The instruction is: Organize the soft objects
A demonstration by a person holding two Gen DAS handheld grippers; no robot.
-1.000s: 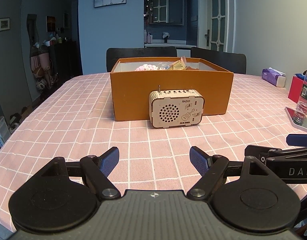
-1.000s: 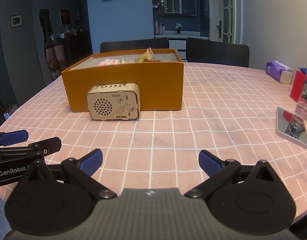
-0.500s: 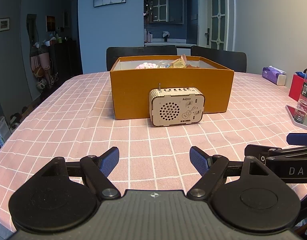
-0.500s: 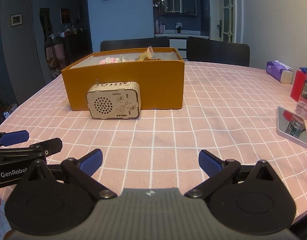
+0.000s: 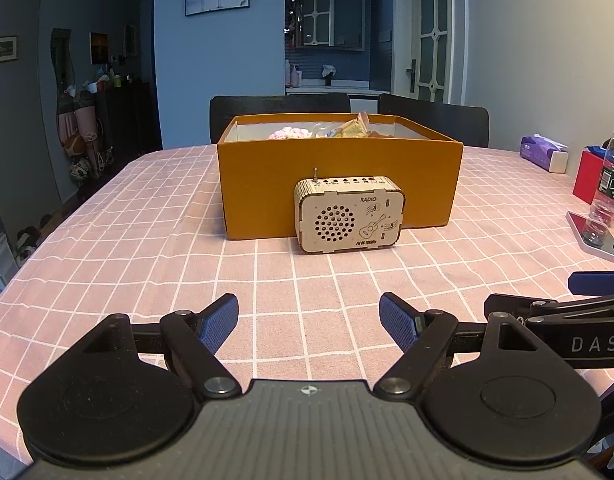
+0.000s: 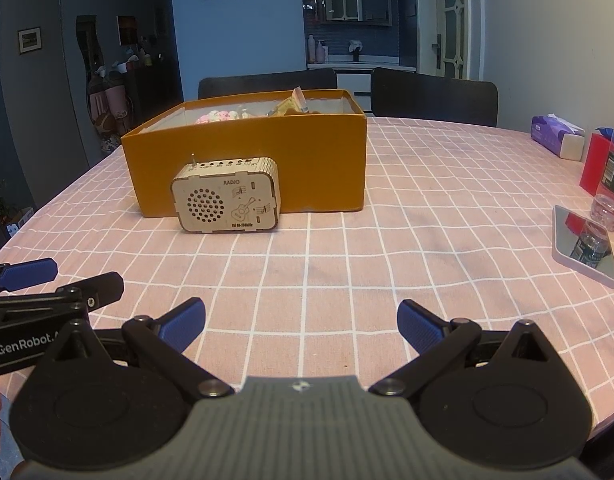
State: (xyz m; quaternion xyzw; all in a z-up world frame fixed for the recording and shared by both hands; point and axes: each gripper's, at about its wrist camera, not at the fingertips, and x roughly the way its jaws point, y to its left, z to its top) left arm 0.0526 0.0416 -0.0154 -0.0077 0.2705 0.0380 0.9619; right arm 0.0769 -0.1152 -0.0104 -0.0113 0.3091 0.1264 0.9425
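The left gripper [image 5: 308,322] was black, with two round discs flanking a grey ribbed housing that bore a small white cross mark. Silver screw heads sat at the linkage pivots, and the fingertips [image 5: 218,323] carried textured blue pads. The right gripper [image 6: 301,326] was built alike, its blue pads [image 6: 417,326] ridged. Seen from the side, white lettering read "DAS" on the right one and "GenRobot" on the left.

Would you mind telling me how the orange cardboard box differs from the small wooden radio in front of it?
The orange cardboard box is much larger and plain-sided; the small wooden radio carries a speaker grille and a guitar engraving. The box is open-topped with soft items showing above its rim; the radio is closed, with a short antenna. Both stand upright on the pink checked tablecloth.
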